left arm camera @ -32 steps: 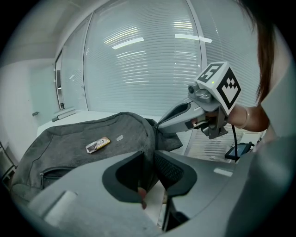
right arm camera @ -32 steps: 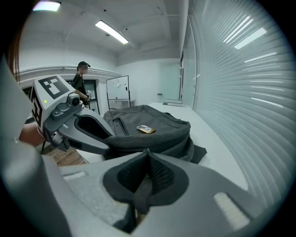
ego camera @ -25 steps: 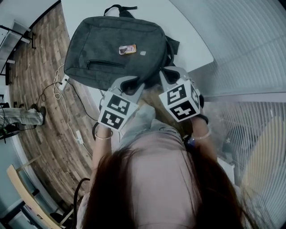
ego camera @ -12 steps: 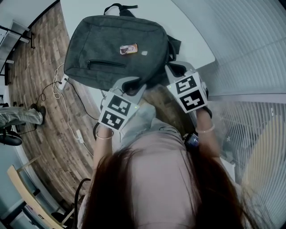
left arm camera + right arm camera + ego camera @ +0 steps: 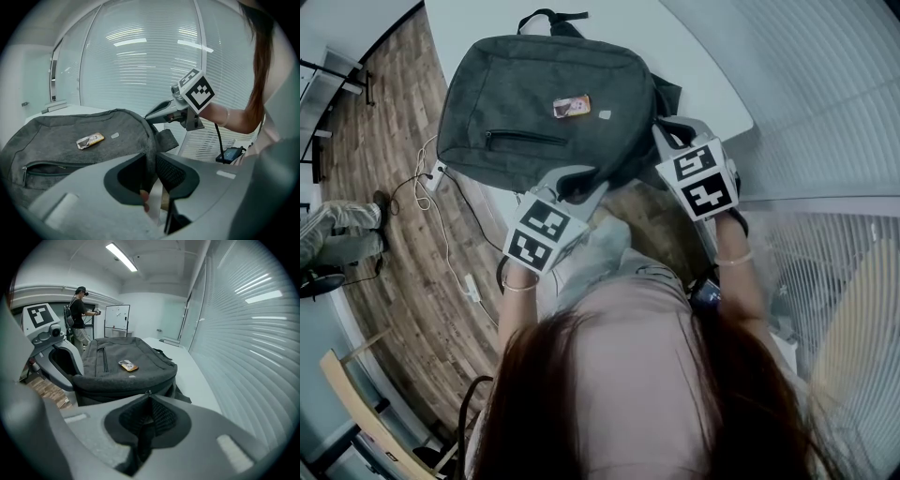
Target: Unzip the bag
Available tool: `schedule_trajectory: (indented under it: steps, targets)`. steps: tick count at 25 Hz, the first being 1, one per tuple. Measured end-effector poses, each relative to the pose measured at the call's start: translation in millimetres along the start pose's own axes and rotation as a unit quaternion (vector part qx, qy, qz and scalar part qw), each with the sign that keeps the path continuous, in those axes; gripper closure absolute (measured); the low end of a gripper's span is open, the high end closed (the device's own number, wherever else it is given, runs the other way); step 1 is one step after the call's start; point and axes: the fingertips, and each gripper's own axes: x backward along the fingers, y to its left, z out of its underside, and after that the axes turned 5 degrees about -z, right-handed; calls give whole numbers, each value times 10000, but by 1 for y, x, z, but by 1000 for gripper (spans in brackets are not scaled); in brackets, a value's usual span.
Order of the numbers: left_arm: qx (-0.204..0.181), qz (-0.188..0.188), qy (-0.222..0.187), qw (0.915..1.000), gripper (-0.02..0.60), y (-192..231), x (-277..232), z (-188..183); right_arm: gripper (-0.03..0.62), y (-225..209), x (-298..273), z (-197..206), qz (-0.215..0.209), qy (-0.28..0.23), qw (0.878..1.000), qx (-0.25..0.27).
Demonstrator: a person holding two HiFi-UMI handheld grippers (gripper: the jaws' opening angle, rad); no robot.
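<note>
Sliding rightward along the near edge of the bag (image 5: 544,103) since a second ago, the right tongs (image 5: 670,133) are pinching almost fully closed on the zipper pull (image 5: 149,393) near the bag's right corner. The left tongs (image 5: 152,161) are clamping the same edge, with grey fabric between the jaws. The bag is lying flat on the white tabletop (image 5: 698,66), with wooden floor (image 5: 384,206) showing at the left and slatted blinds (image 5: 825,112) at the right.
</note>
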Motion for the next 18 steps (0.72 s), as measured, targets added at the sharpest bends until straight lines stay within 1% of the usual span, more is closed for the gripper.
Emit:
schedule_trajectory:
  steps: [4,8,18]
  targets:
    - [63,169,-30,9998,495,0,0,1,583,-11,-5,-2,66,-40,10000,-17]
    - [205,386,-5,9990,495,-1,0,4,583,-19,-12,-5,75,-49,10000,-7]
    - [342,677,-47,9971,495,-1,-2,7,583,-36,-22,-10,123,-73,9999,28]
